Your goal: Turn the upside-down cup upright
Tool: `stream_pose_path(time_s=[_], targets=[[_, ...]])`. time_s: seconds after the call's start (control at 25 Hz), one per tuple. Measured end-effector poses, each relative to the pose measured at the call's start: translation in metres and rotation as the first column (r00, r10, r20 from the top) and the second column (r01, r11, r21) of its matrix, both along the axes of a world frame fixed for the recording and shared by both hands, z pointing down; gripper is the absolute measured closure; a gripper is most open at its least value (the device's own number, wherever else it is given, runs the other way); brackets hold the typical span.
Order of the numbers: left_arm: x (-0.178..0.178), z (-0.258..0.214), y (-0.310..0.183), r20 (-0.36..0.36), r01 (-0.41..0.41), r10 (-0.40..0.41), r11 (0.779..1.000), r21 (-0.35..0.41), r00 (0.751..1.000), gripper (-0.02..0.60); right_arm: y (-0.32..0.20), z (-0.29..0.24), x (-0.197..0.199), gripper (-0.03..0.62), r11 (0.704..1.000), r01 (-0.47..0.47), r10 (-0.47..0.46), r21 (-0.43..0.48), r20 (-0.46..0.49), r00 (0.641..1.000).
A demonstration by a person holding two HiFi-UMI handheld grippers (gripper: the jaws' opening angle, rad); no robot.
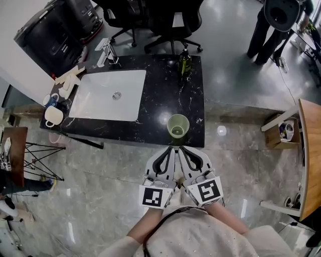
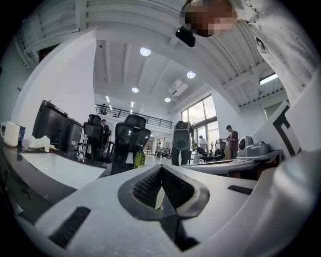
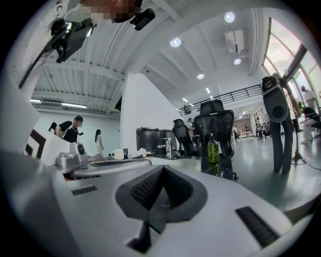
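Pale green cup (image 1: 178,125) seen mouth-up, stood at the black counter's (image 1: 165,85) near right edge, right of the white sink (image 1: 95,103), left gripper (image 1: 172,149) and right gripper (image 1: 181,149) held closed, empty, just near of it

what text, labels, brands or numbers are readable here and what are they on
Nothing reads clearly.
marker cubes: square black-and-white patterns, no words.
green bottle: label too small to read.
black machine: white labels too small to read.
garment print: cut off, unreadable.

Bare counter (image 1: 165,95) between cup (image 1: 178,125) and bottle (image 1: 185,61) — sink (image 1: 100,103) (left) apart
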State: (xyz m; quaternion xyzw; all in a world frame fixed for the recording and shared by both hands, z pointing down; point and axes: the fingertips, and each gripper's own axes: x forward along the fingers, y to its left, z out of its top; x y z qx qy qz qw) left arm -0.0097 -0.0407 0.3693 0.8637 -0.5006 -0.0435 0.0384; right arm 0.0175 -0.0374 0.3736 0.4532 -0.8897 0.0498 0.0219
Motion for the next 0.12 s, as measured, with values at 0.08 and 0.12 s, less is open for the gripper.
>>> stream_pose_path(time_s=[0.08,0.12], targets=[[0.0006,-0.0015,-0.0004,0.001,0.004,-0.004,1.000,0.004,1.000,0.575,-0.0007,-0.0033,-0.0007,0.588,1.000,0.004,-0.004,0.008,0.004,1.000],[0.0011,-0.0021,-0.0006,0.001,0.006,-0.006,1.000,0.006,1.000,0.574,-0.0009,-0.0054,-0.0013,0.588,1.000,0.007,-0.007,0.013,0.006,1.000]])
